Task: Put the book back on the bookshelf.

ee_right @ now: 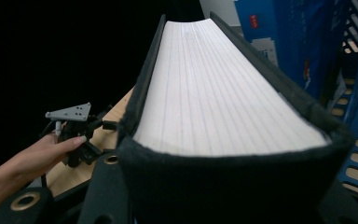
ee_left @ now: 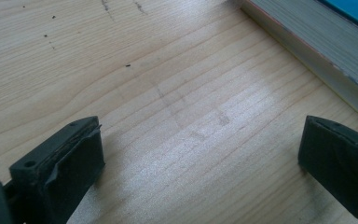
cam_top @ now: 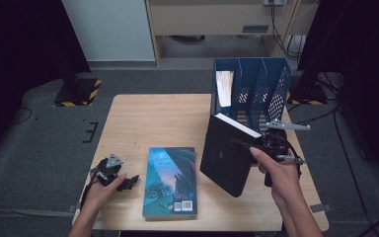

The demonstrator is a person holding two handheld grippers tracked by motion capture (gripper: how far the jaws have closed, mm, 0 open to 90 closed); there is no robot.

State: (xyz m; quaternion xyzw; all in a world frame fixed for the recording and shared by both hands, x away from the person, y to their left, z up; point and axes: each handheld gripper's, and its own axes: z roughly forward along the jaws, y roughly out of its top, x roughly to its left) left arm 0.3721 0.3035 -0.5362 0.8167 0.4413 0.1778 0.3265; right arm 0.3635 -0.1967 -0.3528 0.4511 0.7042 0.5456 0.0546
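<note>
Right gripper [cam_top: 250,148] is clamped on a thick black hardcover book with white page edges [cam_top: 225,155], right of centre in the high view. Book is lifted off the light wooden table [cam_top: 143,118] and tilted, top edge leaning toward the blue perforated plastic file rack [cam_top: 256,86] at upper right. Rack stands at the table's far right edge; white papers [cam_top: 224,88] sit in its leftmost slot. Person's right hand [cam_top: 276,175] wraps the gripper body, grey three-cornered plate above it. Left gripper [cam_top: 123,182] sits at lower left, resting on the table in the left hand [cam_top: 101,190], near but apart from a teal illustrated paperback lying flat [cam_top: 170,182], bottom centre.

Left gripper view: jaws stand wide apart, one at lower left, one at lower right, bare wood grain between them, nothing gripped. Teal paperback's page edge [ee_left: 317,42] runs diagonally across the upper right corner, clear of both jaws.

Right gripper view: black book [ee_right: 223,107] takes up the centre, white page block facing up, black cover wrapping the near edge at the bottom. Jaw at lower left presses against the cover; opposite jaw is hidden behind the book. Blue rack [ee_right: 349,93] is along the right edge, close behind the book. Left hand with its gripper [ee_right: 81,130] is at mid left over the table edge.
</note>
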